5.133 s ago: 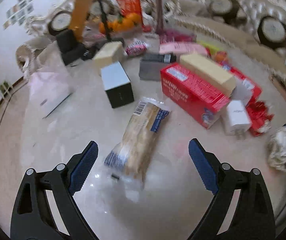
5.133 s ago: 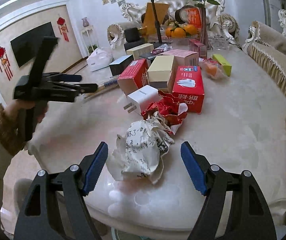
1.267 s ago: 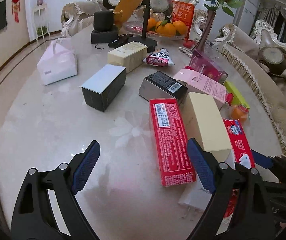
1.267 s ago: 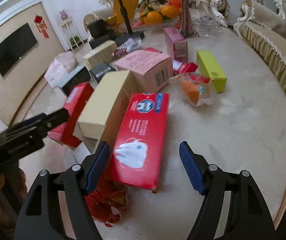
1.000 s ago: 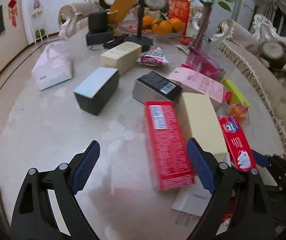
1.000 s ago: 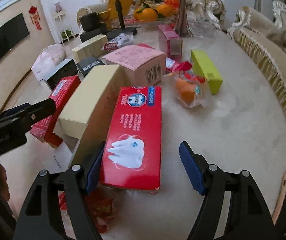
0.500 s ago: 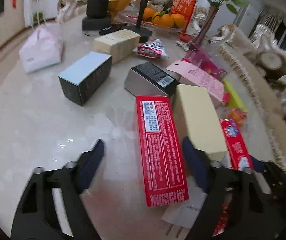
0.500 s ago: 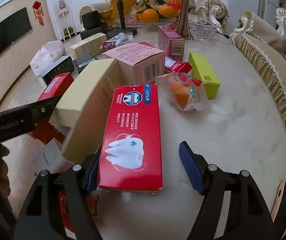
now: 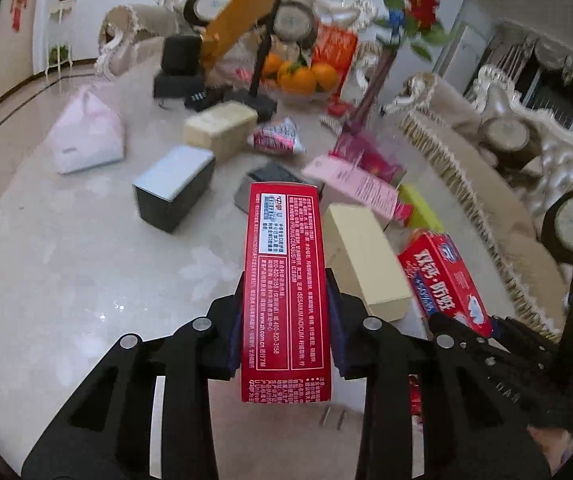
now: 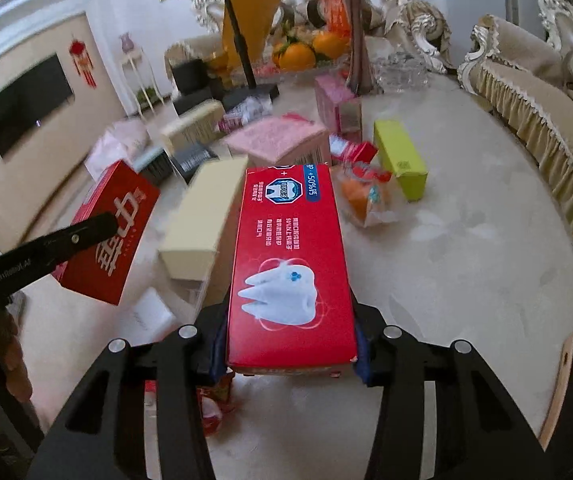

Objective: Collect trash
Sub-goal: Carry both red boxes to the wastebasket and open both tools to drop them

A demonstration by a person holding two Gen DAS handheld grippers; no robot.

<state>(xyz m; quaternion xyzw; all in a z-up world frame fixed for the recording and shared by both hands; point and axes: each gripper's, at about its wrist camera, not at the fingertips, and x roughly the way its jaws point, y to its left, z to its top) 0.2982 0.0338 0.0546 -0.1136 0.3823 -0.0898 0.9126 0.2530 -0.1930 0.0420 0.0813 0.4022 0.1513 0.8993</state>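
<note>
Your left tongs (image 9: 285, 324) are closing on a long red box (image 9: 284, 280) printed with white text, and their blue pads press against its two long sides. The box sticks out ahead of the tongs, its far end lifted above the pale marble tabletop (image 9: 66, 280). In the right wrist view that same box shows at the left, tilted and clear of the tabletop.

Your right tongs (image 10: 286, 346) are also closing, pinching a wider red toothpaste box (image 10: 290, 264) with a white tooth drawn on it. The pads grip its near end on both sides, and the box points away from you.

Between the two held boxes, a cream box (image 9: 366, 260) lies on the tabletop. Behind it sit a pink box (image 10: 282, 140), a dark grey box (image 9: 174, 188), and a second cream box (image 9: 222, 128). To the right of the toothpaste box, a yellow-green box (image 10: 400, 160) lies beside a clear wrapper with something orange inside (image 10: 364, 200). A white bag (image 9: 86, 136) stands at the far left. A bowl of oranges (image 9: 298, 76) sits at the back of the tabletop. Crumpled red wrappers (image 10: 214, 404) lie under your right tongs.
</note>
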